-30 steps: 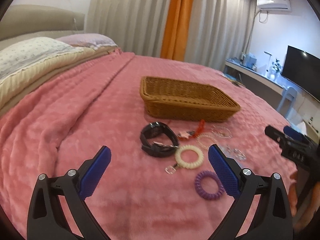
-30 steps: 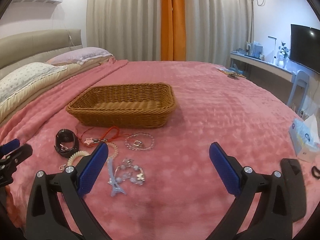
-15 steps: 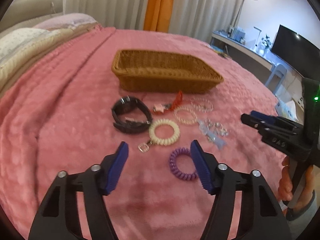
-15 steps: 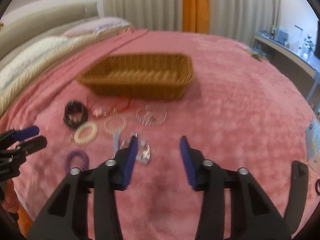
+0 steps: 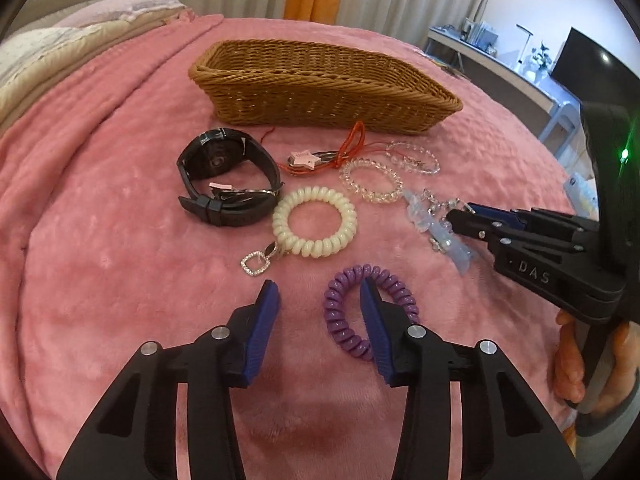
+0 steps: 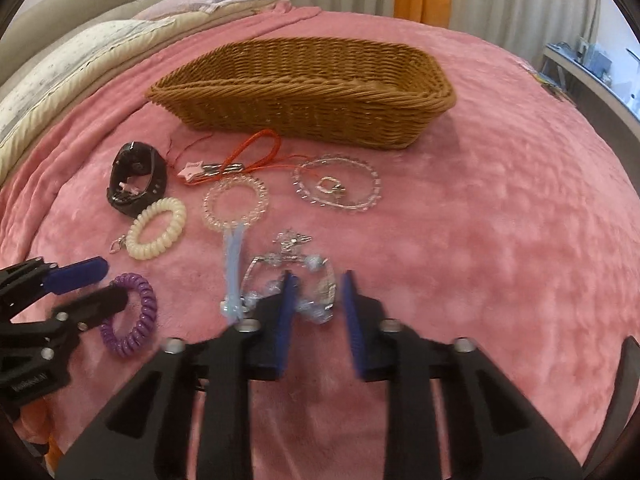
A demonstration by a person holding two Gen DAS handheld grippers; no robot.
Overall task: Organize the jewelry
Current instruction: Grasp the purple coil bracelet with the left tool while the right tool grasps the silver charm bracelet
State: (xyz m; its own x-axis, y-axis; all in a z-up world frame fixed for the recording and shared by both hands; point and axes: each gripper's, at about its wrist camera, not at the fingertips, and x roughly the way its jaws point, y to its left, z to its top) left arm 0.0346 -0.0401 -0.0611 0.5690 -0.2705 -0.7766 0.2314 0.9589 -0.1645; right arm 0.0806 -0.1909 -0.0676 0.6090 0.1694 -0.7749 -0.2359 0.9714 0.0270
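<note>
Evidently for two pickups at once, the left tool (image 5: 318, 294) straddles the purple coiled hair tie's (image 5: 340, 330) near rim, jaws apart — the right tool (image 6: 318, 286), jaws likewise apart, brackets the silver-and-blue beaded charm bracelet (image 6: 308, 268) — before the woven wicker basket (image 6: 312, 116).

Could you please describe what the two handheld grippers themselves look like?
Both the left gripper and the right gripper are matte black plastic frames with silver screws and ribbed blue finger pads. The right one bears white "DAS" lettering and a green light.

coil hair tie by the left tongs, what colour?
Purple coil hair tie, clearest in the left wrist view.
</note>
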